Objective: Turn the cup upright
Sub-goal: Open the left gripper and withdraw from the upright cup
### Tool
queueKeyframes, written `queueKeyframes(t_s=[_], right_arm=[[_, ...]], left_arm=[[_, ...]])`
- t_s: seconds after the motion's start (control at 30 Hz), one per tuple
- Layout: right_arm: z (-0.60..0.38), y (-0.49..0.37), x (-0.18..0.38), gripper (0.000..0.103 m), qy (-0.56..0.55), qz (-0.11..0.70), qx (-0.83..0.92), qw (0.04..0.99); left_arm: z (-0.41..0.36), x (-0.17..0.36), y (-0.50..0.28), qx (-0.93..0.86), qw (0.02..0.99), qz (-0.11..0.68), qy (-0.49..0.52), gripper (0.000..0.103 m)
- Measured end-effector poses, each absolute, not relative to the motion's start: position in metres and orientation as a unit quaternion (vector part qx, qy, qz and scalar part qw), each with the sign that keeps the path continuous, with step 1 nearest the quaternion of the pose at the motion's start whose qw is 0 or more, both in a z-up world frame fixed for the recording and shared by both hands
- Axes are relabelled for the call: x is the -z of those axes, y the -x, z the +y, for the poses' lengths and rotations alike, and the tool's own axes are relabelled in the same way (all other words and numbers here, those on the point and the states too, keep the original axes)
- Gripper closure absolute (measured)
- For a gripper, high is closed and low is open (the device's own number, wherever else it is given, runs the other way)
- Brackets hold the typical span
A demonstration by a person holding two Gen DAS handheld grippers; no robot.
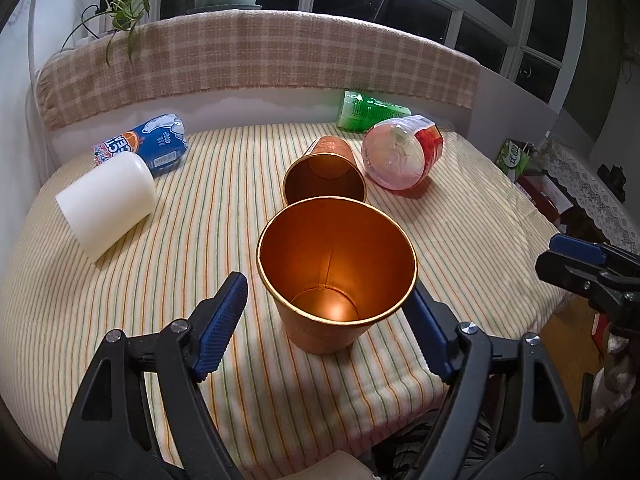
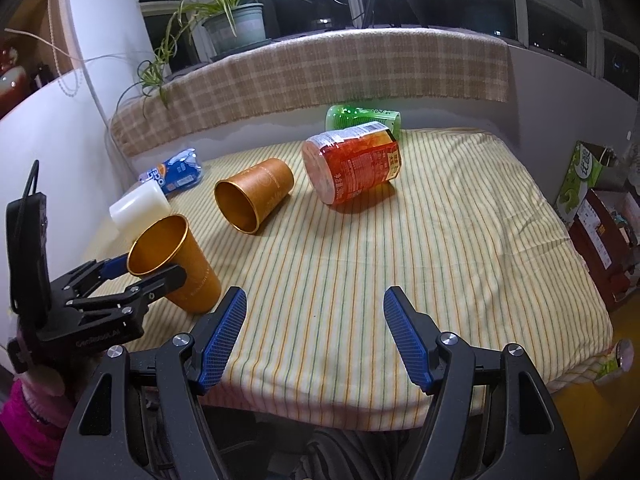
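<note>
An orange cup (image 1: pixel 332 276) stands upright, a little tilted, on the striped cloth between the fingers of my left gripper (image 1: pixel 328 316). The jaws are open wide around it, with a gap at the left pad (image 1: pixel 224 320). The cup also shows in the right wrist view (image 2: pixel 176 264), with the left gripper (image 2: pixel 136 276) around its upper part. A second orange cup (image 1: pixel 326 172) lies on its side behind it, mouth toward me, also in the right wrist view (image 2: pixel 252 196). My right gripper (image 2: pixel 316 332) is open and empty over the near table edge.
A white cup (image 1: pixel 108 204), a blue packet (image 1: pixel 148 144), a green bottle (image 1: pixel 372 114) and a red-labelled jar (image 1: pixel 400 156) all lie on their sides on the striped tablecloth (image 1: pixel 460 264). A plaid-covered ledge (image 1: pixel 256 60) runs behind. Boxes (image 2: pixel 588 196) stand at the right of the table.
</note>
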State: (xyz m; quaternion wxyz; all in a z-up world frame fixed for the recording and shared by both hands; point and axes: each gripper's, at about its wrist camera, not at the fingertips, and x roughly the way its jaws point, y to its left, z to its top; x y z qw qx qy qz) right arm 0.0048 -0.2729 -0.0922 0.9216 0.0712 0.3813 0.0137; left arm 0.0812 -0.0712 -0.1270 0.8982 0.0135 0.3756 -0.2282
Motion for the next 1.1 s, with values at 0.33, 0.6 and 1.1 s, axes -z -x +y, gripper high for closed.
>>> queueKeyframes(t_s=[0.33,0.6,1.1], right_arm=[[-0.271,-0.002,0.089,0.032,-0.066,0.373,-0.009,0.925],[-0.263,0.002,0.078,0.032,-0.04,0.339,0.01,0.94],[-0.241,0.009,0.058,0.024,-0.001,0.271,0.022,0.962]], left_arm=[[-0.058,0.128,-0.076,0.225,0.897,0.381,-0.009,0.022],[-0.042,0.115,-0.057,0.22,0.905,0.364,-0.007,0.022],[-0.009,0.047,-0.006,0.128,0.967,0.219,0.004,0.011]])
